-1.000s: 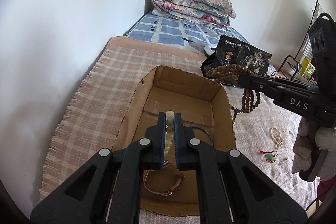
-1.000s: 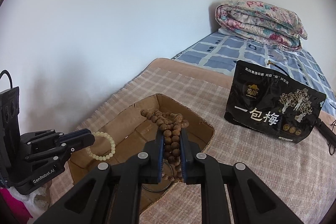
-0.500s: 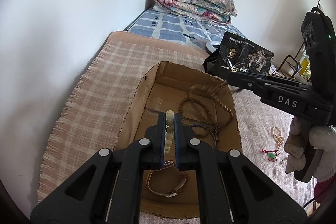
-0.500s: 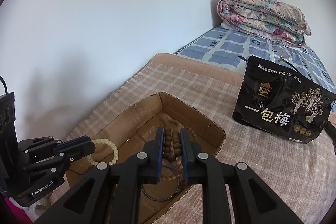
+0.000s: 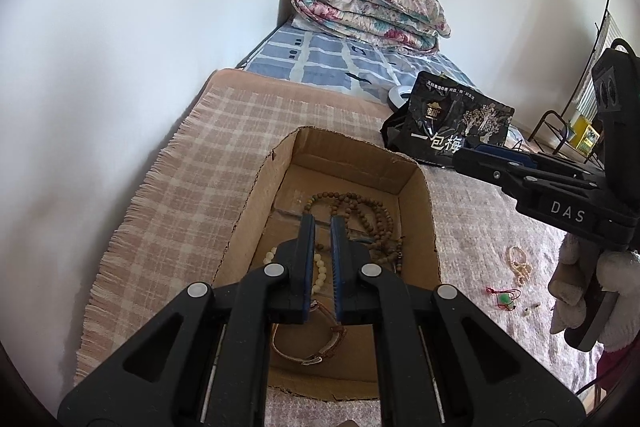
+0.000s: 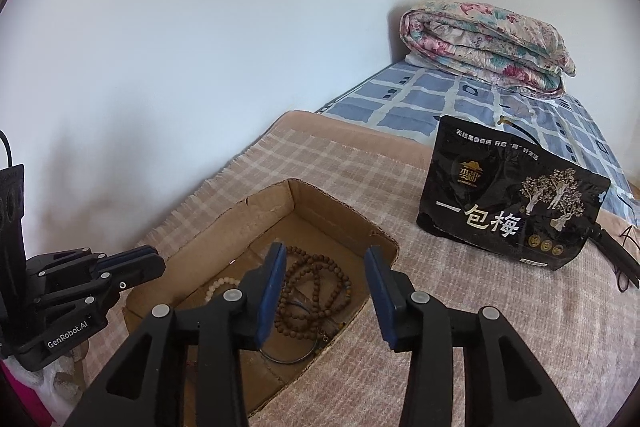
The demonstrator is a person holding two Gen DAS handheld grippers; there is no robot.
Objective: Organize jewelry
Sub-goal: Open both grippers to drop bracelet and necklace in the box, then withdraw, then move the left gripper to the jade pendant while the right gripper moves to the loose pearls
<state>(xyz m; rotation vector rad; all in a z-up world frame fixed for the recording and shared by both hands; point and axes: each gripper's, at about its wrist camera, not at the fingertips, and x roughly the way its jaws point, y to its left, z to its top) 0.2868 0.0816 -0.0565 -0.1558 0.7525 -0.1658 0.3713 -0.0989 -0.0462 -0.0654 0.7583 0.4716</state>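
An open cardboard box lies on the bed. In it lie a long brown bead necklace, a pale bead bracelet, a brown-strap watch and a dark wire bangle. My left gripper hovers over the box with its jaws slightly apart and empty; the bracelet lies below them. My right gripper is wide open and empty above the necklace. A pearl piece and a green-bead red cord lie on the blanket to the right of the box.
A black snack bag stands behind the box. A folded floral quilt lies at the bed's head. A white wall runs along the left. A metal rack stands at the far right.
The right gripper lowered the brown necklace into the box, opened and let it go. The left gripper opened slightly and dropped the pale bracelet into the box.
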